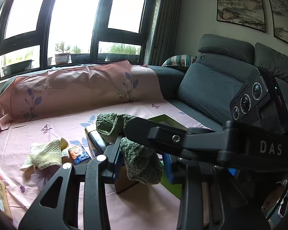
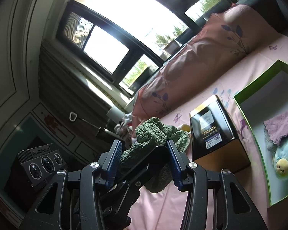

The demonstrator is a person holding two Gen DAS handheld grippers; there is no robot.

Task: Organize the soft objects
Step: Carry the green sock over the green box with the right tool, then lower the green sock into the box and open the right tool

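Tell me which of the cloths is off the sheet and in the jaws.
The green knit cloth: both grippers hold it in the air. The yellow cloth lies on the sheet; the pink cloth is in the green box.

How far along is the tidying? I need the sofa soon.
Done: a purple cloth and plush toy lie in the green box. In hand: both grippers hold the green knit cloth. Left: the yellow cloth on the sheet.

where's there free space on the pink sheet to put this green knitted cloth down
Bare pink sheet lies between the draped backrest and the yellow cloth, and in front of the black tin. Crowded: around the yellow cloth and blue packet, and the green box's end holding the plush toy and purple cloth.
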